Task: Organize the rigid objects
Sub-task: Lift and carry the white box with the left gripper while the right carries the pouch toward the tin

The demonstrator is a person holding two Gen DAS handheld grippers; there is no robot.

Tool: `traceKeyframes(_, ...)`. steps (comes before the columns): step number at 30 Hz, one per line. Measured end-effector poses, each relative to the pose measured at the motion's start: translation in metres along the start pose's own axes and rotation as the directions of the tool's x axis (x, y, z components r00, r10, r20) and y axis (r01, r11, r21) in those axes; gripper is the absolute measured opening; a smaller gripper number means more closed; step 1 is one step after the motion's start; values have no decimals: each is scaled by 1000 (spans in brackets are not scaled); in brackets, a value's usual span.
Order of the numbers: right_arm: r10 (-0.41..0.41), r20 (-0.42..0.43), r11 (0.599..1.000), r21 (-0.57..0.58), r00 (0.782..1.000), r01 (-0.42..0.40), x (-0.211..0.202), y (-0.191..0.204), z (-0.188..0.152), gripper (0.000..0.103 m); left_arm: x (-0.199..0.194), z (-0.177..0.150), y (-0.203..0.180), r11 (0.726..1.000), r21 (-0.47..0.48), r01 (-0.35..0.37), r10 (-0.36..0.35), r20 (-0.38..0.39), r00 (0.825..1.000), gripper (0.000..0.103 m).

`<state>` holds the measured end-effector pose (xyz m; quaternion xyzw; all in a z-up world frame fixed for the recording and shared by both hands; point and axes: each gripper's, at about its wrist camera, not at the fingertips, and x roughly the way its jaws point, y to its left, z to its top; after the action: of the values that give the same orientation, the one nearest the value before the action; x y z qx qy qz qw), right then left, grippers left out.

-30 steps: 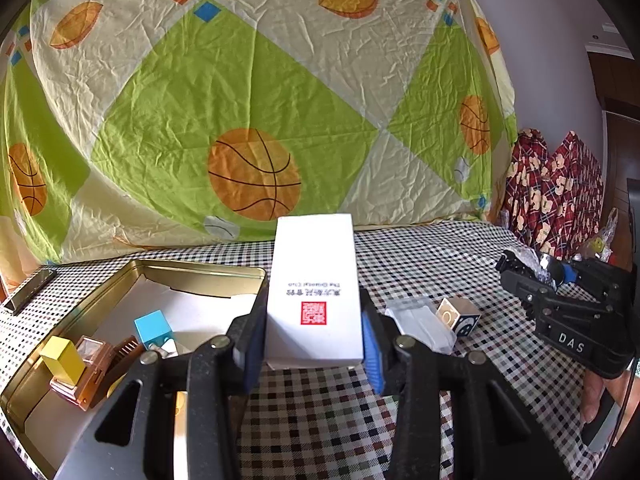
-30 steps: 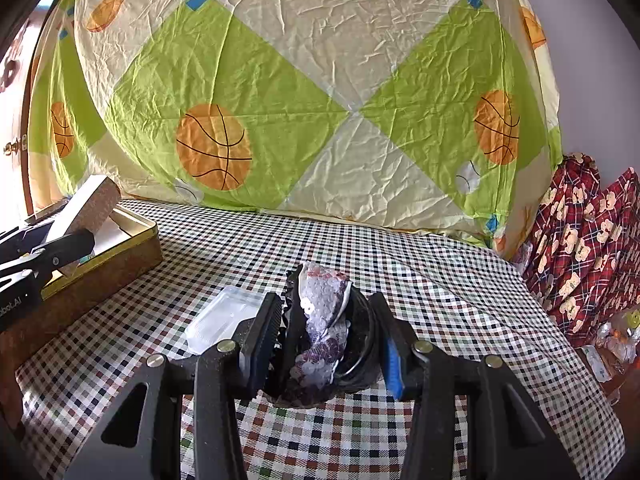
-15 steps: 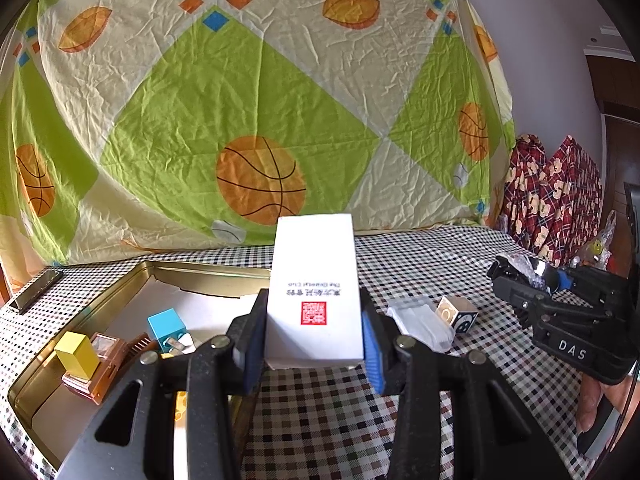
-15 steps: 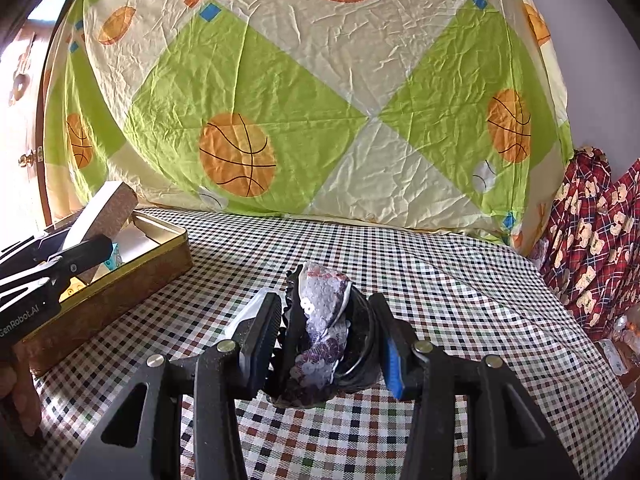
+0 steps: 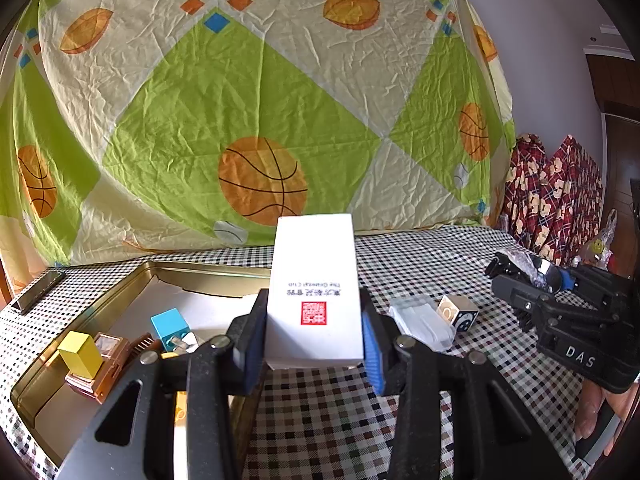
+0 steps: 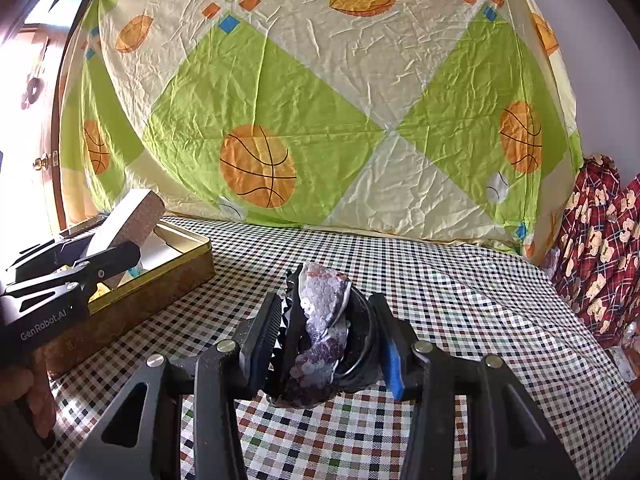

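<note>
My left gripper [image 5: 314,322] is shut on a white box [image 5: 314,276] with a red seal, held upright above the near right corner of the gold tin [image 5: 120,292]. In the right wrist view this box [image 6: 132,220] leans over the tin [image 6: 168,284] in the left gripper [image 6: 116,254]. My right gripper [image 6: 326,320] is shut on a black hair clip with silvery sequins [image 6: 324,296], above the checked cloth. From the left wrist view the right gripper [image 5: 516,276] is at the far right, with the shiny clip between its fingers.
The tin holds a blue cube [image 5: 170,326], a yellow block [image 5: 80,354] and a brown item [image 5: 110,364]. A clear plastic case [image 5: 422,322] and a small printed cube [image 5: 458,312] lie on the checked cloth [image 6: 460,292]. A basketball-print sheet [image 5: 260,120] hangs behind.
The right wrist view has swung left, so the tin and left gripper sit further into the frame. In the left view the right gripper has edged slightly inward. Both grips are unchanged.
</note>
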<state>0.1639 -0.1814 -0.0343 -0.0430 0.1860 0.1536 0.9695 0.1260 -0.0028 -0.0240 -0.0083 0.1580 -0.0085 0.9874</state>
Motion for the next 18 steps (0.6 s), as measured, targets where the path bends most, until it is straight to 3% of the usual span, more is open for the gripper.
traceKeyframes(12, 16, 40, 997, -76, 999, -13, -7, 23, 3, 48, -6, -1, 0, 1000, 3, 8, -8, 12, 1000, 40)
traceKeyframes(18, 49, 39, 997, -59, 998, -47, -7, 18, 3, 48, -8, -1, 1, 1000, 4, 9, -9, 17, 1000, 40)
